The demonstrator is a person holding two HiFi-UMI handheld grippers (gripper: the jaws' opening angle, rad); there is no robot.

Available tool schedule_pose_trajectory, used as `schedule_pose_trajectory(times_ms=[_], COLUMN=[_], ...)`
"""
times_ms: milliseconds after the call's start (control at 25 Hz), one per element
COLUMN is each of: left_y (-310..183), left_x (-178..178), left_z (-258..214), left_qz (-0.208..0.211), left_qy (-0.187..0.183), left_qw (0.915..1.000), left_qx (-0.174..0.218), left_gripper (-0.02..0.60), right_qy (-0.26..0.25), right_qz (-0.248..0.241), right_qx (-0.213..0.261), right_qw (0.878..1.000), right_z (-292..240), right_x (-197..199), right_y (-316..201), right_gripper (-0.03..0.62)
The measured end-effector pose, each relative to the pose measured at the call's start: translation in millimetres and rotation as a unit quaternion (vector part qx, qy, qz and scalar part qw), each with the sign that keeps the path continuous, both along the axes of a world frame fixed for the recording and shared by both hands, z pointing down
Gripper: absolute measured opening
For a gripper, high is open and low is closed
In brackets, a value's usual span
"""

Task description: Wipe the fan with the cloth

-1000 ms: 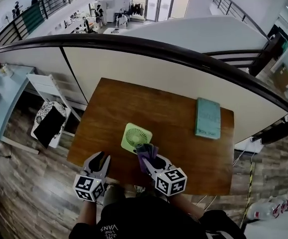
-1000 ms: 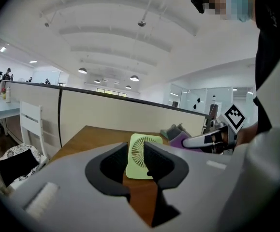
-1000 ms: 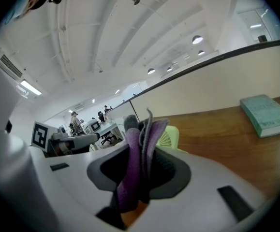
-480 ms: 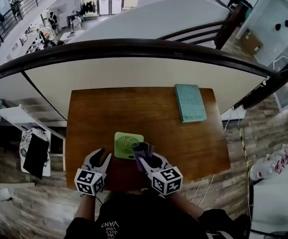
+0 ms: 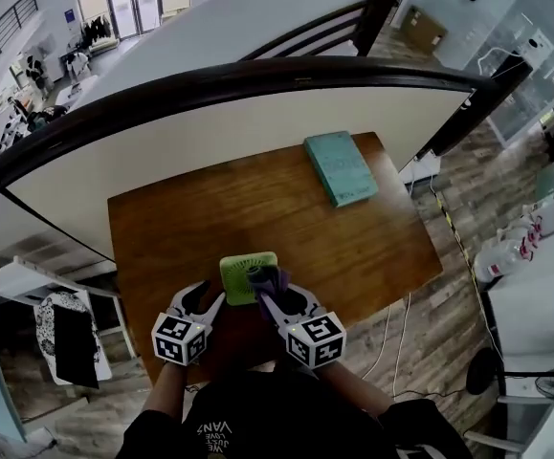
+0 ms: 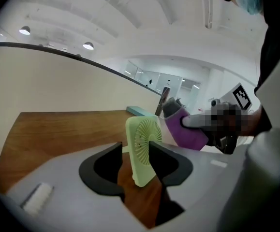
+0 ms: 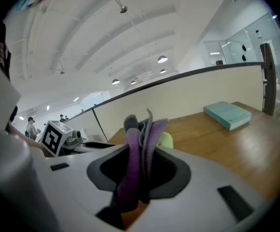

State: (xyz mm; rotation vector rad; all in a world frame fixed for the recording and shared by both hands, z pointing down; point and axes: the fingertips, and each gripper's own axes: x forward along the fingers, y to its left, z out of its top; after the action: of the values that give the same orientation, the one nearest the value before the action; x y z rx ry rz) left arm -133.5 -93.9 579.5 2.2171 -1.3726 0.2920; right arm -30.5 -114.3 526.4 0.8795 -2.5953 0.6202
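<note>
A small pale green fan [image 5: 248,277] stands upright on the brown table [image 5: 181,228], near its front edge. My left gripper [image 5: 210,297] is at the fan's left side. In the left gripper view the fan [image 6: 142,134] stands between the jaws, which are opening; the pads do not press on it. My right gripper [image 5: 273,296] is shut on a folded purple cloth [image 5: 265,280], just right of the fan. In the right gripper view the cloth [image 7: 140,149] sticks up between the jaws, with the fan's green corner [image 7: 167,140] behind it.
A teal book [image 5: 341,167] lies at the table's far right corner. A white partition with a dark curved rail [image 5: 257,84] runs behind the table. The table's front edge is right under my hands, with wood floor to both sides.
My left gripper has moved forward to the fan and spread its jaws around it. The right gripper with the cloth has shifted slightly by the fan. The head view has swung.
</note>
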Motion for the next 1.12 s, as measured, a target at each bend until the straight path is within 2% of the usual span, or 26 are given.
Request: schedule_pose_trajectory(times_ms=[280, 600, 920, 1040, 1120], left_y=[-5.9, -8.2, -16.2, -18.5, -19.9], left_x=[7.9, 17.3, 27.2, 29.7, 29.8], left_z=[20.2, 44.2, 53.6, 52.6, 52.7], left_qz=[0.078, 0.131, 0.142, 0.144, 0.143], left_qy=[0.003, 0.01, 0.02, 0.021, 0.023], left_qw=[0.9969, 0.9909, 0.9891, 0.989, 0.9891], left_qx=[-0.014, -0.031, -0.035, -0.029, -0.029], left_gripper=[0.161, 0.167, 0.166, 0.118, 0.118], right_qy=[0.019, 0.037, 0.057, 0.057, 0.057], right_qz=[0.02, 0.025, 0.006, 0.008, 0.011], right_qx=[0.025, 0.027, 0.034, 0.033, 0.032], right_qw=[0.999, 0.999, 0.998, 0.998, 0.998], right_z=[2.5, 15.5, 27.5, 29.2, 30.0], right_x=[-21.6, -42.7, -66.3, -66.8, -66.0], right_y=[2.8, 7.1, 3.7, -3.1, -7.4], right_gripper=[0.112, 0.11, 0.11, 0.11, 0.11])
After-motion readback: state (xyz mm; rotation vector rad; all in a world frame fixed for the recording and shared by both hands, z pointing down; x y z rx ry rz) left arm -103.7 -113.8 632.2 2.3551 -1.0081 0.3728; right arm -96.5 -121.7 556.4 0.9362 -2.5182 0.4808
